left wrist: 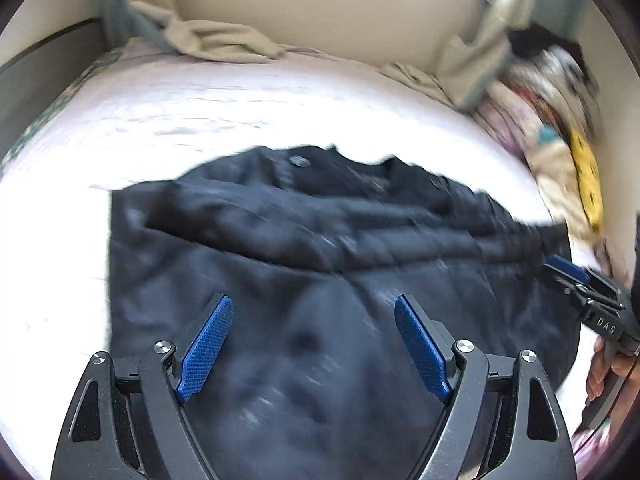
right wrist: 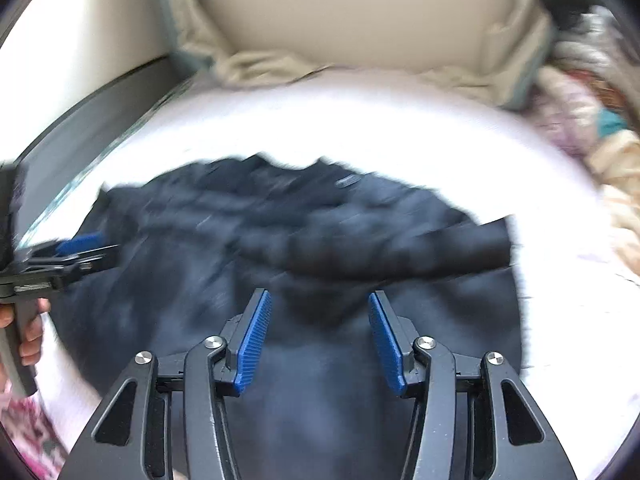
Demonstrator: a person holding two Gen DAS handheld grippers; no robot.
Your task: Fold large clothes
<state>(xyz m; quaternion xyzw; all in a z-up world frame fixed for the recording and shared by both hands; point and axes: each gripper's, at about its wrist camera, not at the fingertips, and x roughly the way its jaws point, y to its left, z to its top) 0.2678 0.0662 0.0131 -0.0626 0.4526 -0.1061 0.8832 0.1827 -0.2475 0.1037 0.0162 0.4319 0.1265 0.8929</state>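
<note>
A dark jacket (left wrist: 304,248) lay spread on a white bed (left wrist: 200,112), and it serves here as the landmark. Both views were smeared by motion, so fine detail on the cloth could not be read. A thick fold or sleeve ran across the jacket from side to side, above the middle of its body, and a round button (left wrist: 299,161) showed near its far edge, by the collar.

The left claw (left wrist: 314,308) hung over the near part of the jacket, its blue pads (left wrist: 206,346) well apart with nothing between them; whether they touched the cloth could not be told. The right claw (right wrist: 320,304) likewise hung over the near part of the jacket, its blue pads (right wrist: 254,344) apart and nothing between them.

In the left wrist view the right claw (left wrist: 560,262) appeared at the right edge of the jacket, close by the end of the fold, with the person's hand (left wrist: 612,376) on its grip. In the right wrist view the left claw (right wrist: 92,244) appeared at the left edge of the jacket, with fingers (right wrist: 28,336) wrapped round its handle.

Beyond the jacket, at the far side of the bed, a beige cloth (left wrist: 216,42) lay bunched against a tan headboard (left wrist: 320,4). To the right of the jacket, at the bed's edge, lay a heap of patterned fabric (left wrist: 560,128) with a yellow patch (left wrist: 585,176) on it.
</note>
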